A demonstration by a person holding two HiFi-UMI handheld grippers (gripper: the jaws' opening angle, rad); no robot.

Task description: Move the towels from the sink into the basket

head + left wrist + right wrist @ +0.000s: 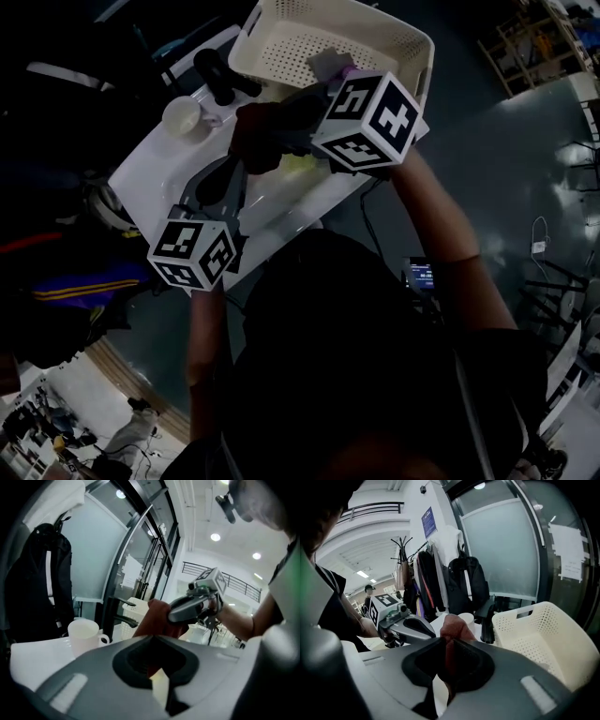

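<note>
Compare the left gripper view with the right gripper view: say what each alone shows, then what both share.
Left only: the right gripper and the forearm behind it. Right only: the left gripper and a coat rack hung with jackets. Both: the red towel gripped by both grippers, the mug, the faucet and the basket.

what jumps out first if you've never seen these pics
A dark red towel hangs above the white sink, pinched from both sides by the left gripper and the right gripper, each carrying a bold black-and-white marker cube. Just beyond it sits a cream perforated basket, and a white mug stands by the black tap at the sink's left.
</note>
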